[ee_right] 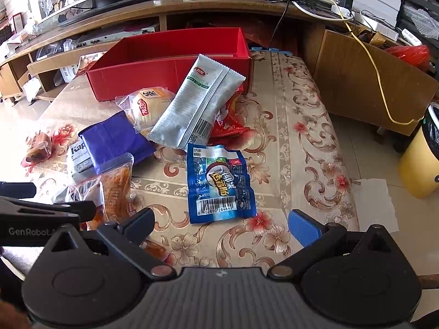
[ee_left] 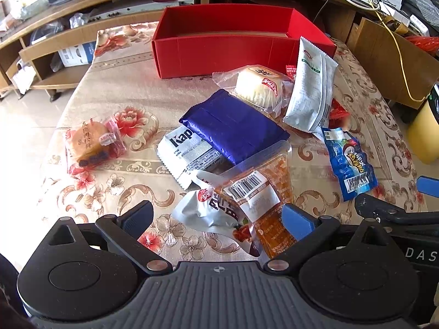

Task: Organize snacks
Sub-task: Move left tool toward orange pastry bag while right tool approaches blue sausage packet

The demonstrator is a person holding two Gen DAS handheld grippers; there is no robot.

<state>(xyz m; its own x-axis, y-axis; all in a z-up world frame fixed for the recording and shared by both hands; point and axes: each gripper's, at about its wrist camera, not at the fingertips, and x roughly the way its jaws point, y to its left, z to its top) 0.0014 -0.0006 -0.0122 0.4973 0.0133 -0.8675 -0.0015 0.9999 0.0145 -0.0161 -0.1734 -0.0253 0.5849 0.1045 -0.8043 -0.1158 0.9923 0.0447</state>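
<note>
An empty red box [ee_left: 219, 52] stands at the far side of the floral table; it also shows in the right wrist view [ee_right: 164, 63]. Snacks lie in a pile before it: a dark blue pack [ee_left: 233, 126], a bun in clear wrap [ee_left: 258, 87], a tall silver pouch [ee_left: 310, 93], a white Kap pack [ee_left: 186, 150], an orange snack pack with barcode [ee_left: 263, 197] and a silver wrapper [ee_left: 203, 208]. A blue sausage pack [ee_right: 219, 183] lies apart. My left gripper [ee_left: 216, 216] is open around the orange pack and silver wrapper. My right gripper [ee_right: 222, 222] is open just short of the blue sausage pack.
A wrapped pastry [ee_left: 90, 142] lies alone at the table's left. A wooden TV cabinet [ee_left: 109, 8] with cables runs behind the table. A yellow bin [ee_right: 419, 164] and a white paper [ee_right: 376, 203] are on the floor to the right. Red wrappers [ee_right: 230, 123] lie under the silver pouch.
</note>
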